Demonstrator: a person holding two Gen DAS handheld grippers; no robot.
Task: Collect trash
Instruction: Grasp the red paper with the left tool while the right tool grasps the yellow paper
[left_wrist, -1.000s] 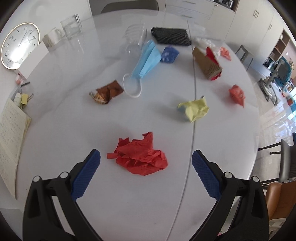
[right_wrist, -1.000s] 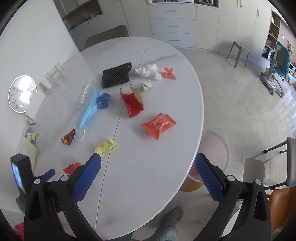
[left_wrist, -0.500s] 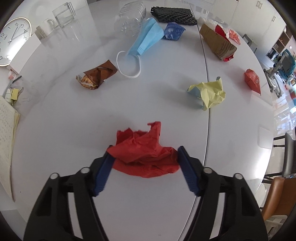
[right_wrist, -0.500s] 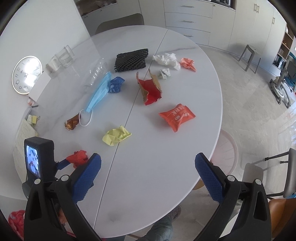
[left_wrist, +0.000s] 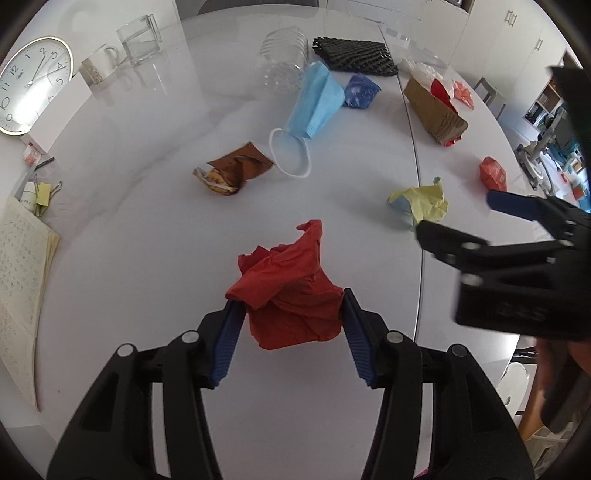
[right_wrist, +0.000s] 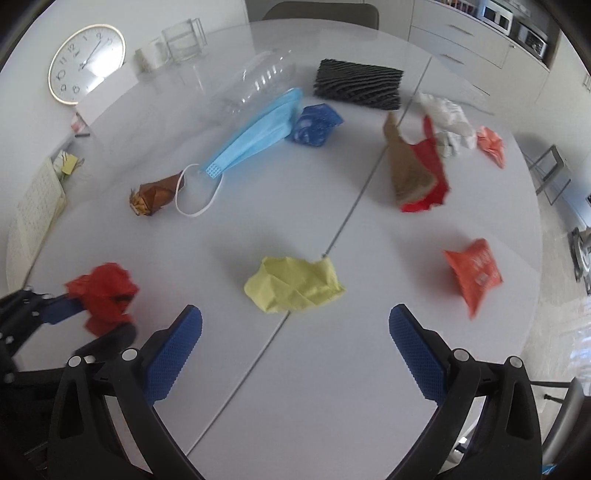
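Note:
A crumpled red paper (left_wrist: 291, 280) lies on the white table (left_wrist: 140, 258), bunched up between the blue pads of my left gripper (left_wrist: 291, 302). Its jaws are closing and both pads press on the paper's sides. The same red paper (right_wrist: 103, 291) shows at the left of the right wrist view. My right gripper (right_wrist: 295, 314) hangs open just above a crumpled yellow paper (right_wrist: 295, 284) near the table's seam, with nothing between its fingers. The right gripper (left_wrist: 465, 214) also shows in the left wrist view, beside the yellow paper (left_wrist: 421, 203).
More trash lies farther back: a blue face mask (right_wrist: 255, 136), a brown wrapper (right_wrist: 155, 194), a blue wrapper (right_wrist: 314, 123), a brown and red bag (right_wrist: 413, 170), an orange packet (right_wrist: 476, 273), black mesh (right_wrist: 358, 83) and a clear bottle (right_wrist: 255, 85). A clock (right_wrist: 86, 62) leans at the back left.
The left jaws have closed in on the red paper and bunched it up. The right gripper has come down toward the table, over the yellow paper, and entered the left wrist view.

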